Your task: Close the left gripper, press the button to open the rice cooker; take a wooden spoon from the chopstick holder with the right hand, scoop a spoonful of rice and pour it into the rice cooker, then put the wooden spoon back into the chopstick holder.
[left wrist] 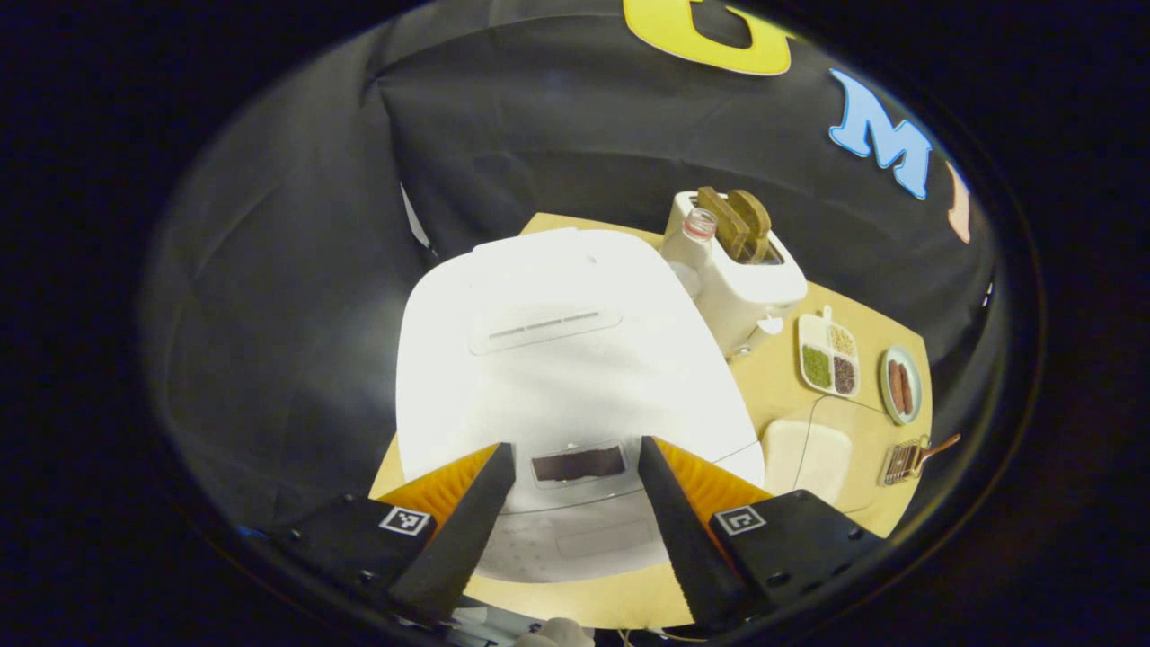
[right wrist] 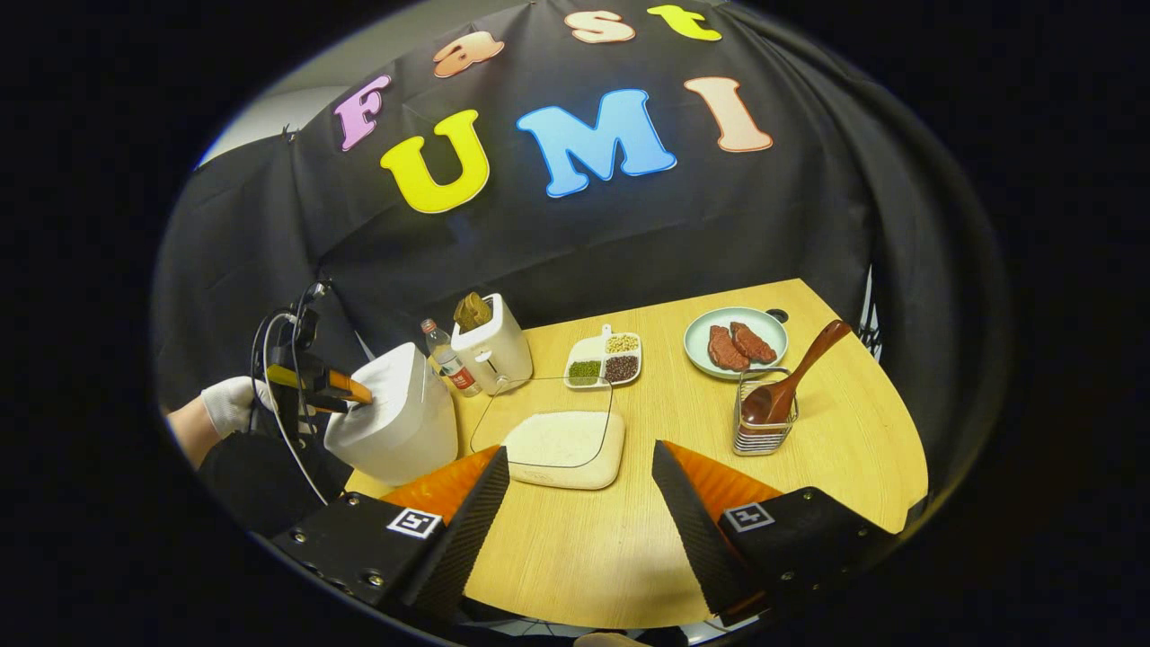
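A: Left gripper (left wrist: 575,485) hangs over the white rice cooker (left wrist: 557,359), fingers spread wide, lid down, at the table's (right wrist: 683,503) left edge.

B: Right gripper (right wrist: 579,490) is spread too, holding nothing, low over the near edge. The wooden spoon (right wrist: 791,377) leans in the chopstick holder (right wrist: 762,422) toward the right edge; the rice tray (right wrist: 564,445) sits mid-table.

Both views are strongly bent by the fisheye lens — the tabletop (right wrist: 809,467) edges are curved. In the left gripper view the rice cooker (left wrist: 557,359) lid is overexposed to near-featureless white by overhead light; elsewhere, even lighting, soft shadows and sharp focus are seen.
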